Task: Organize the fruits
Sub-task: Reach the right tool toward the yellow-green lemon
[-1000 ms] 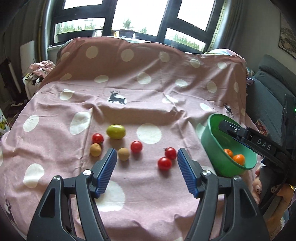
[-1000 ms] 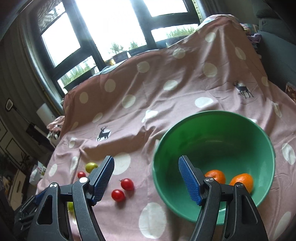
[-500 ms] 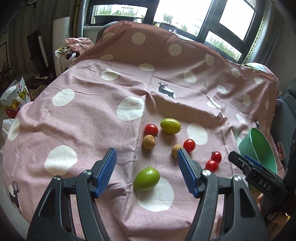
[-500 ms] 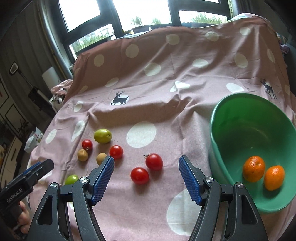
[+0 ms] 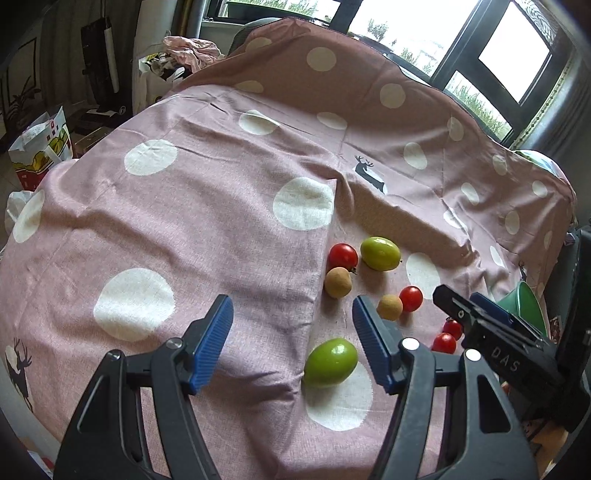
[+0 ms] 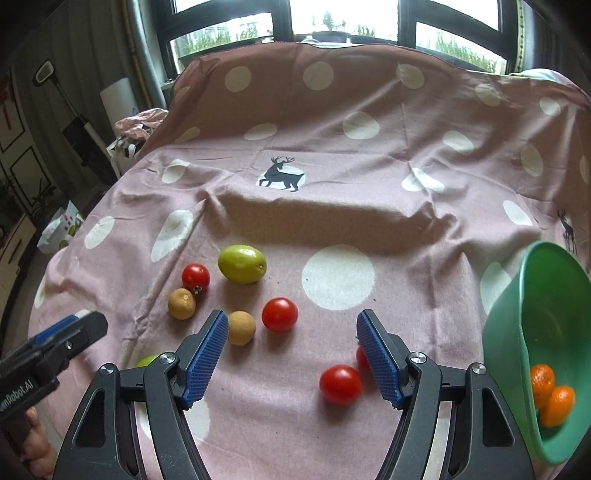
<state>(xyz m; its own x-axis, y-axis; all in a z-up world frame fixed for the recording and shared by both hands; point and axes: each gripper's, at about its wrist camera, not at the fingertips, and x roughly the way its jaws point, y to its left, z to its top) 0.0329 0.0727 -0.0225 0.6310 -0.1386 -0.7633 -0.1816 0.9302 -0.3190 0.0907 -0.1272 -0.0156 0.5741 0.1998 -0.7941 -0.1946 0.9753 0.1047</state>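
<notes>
Green fruit (image 5: 330,362) lying loose on the spotted cloth (image 5: 221,206), well left of the green bowl (image 6: 509,332): your left gripper (image 5: 291,343), empty and narrowing, could nudge it rolling; right gripper (image 6: 291,354) spread, empty.

Pink polka-dot cloth, dark-framed windows and clutter at the room's edge

A dusty-pink fabric cloth with white dots and dark deer prints (image 6: 369,206) fills the middle of both views, creased and rising toward the top of the frame; one black deer print (image 6: 281,174) sits at centre in the right wrist view. Dark-framed windows (image 6: 347,18) showing bright greenery run along the top edge. At the upper left of the left wrist view lies a crumpled pink bundle of fabric (image 5: 190,46), and at the left edge stands a white printed paper bag (image 5: 40,147). A white cylindrical roll (image 6: 118,98) stands at upper left in the right wrist view.
</notes>
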